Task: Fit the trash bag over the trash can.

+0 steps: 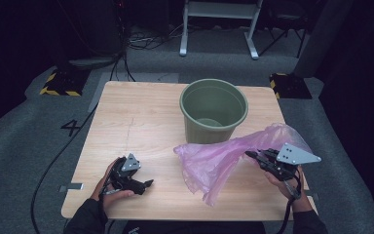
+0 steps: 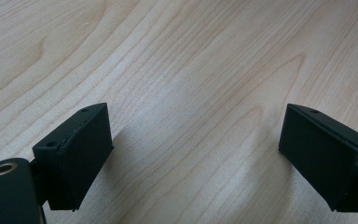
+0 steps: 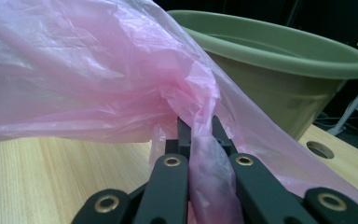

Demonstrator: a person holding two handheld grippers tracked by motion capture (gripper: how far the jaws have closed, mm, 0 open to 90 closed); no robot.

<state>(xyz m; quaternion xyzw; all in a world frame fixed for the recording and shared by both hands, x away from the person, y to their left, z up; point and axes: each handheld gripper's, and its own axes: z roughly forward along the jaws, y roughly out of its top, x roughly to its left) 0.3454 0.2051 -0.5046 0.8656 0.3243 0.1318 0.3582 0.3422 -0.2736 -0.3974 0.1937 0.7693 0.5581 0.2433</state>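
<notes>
Black "4" on grey floor

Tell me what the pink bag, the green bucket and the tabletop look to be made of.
Translucent pink bag: thin plastic film, glossy; it crinkles and lets light through where the right gripper pinches it.
Round olive-green bucket: apparently moulded plastic, smooth and matte, with a rolled rim.
Pale table: wood or wood-look laminate; grain lines show, and the surface has a satin sheen.
</notes>
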